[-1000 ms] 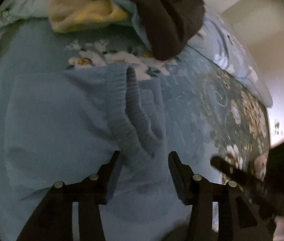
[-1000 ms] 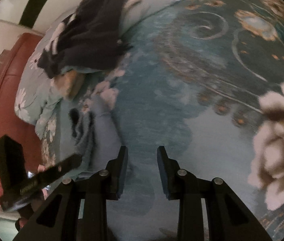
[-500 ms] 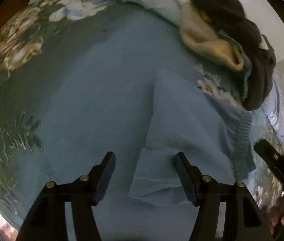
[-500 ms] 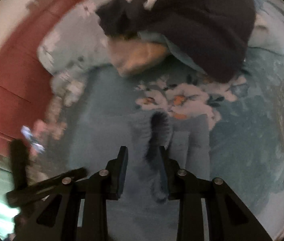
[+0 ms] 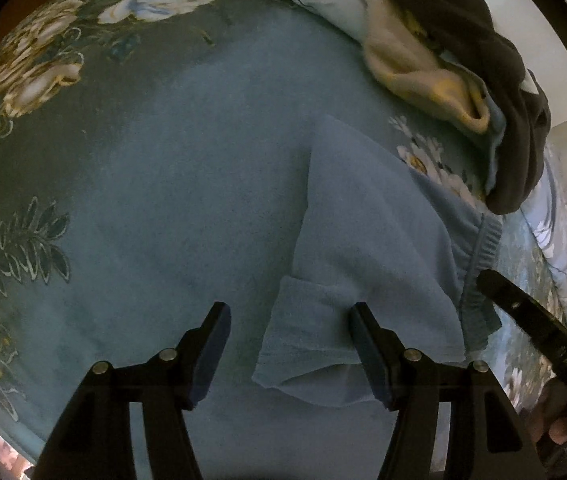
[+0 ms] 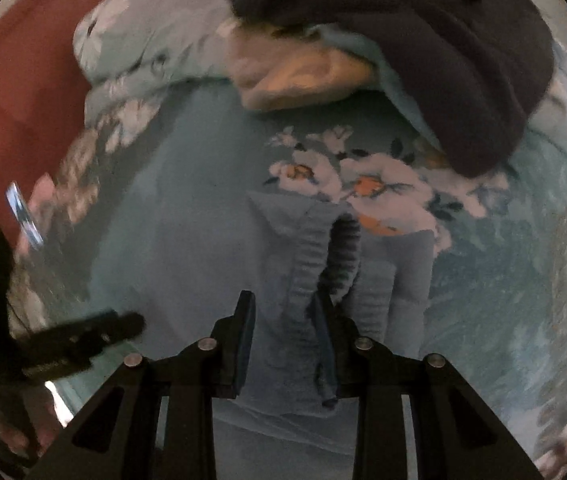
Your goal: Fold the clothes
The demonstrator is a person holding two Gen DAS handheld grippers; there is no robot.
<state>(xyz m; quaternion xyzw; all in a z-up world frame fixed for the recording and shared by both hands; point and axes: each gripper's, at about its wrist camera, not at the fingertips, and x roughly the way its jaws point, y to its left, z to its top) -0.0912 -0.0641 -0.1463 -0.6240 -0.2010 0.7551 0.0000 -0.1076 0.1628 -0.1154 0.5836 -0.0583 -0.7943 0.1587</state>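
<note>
We spread a light blue knitted sweater (image 5: 211, 184) on the teal floral bedspread (image 5: 31, 92), a red headboard (image 6: 15, 80) behind; left gripper (image 5: 289, 344) gapes released, right gripper (image 6: 283, 332) parted around the ribbed cuff (image 6: 307, 264).

L wrist cam looks down close over the blue sweater (image 5: 211, 184). R wrist cam, also close, faces its ribbed hem. Both share the dark clothes pile (image 5: 463, 28) (image 6: 423, 40) and floral bedspread (image 5: 35, 60).
</note>
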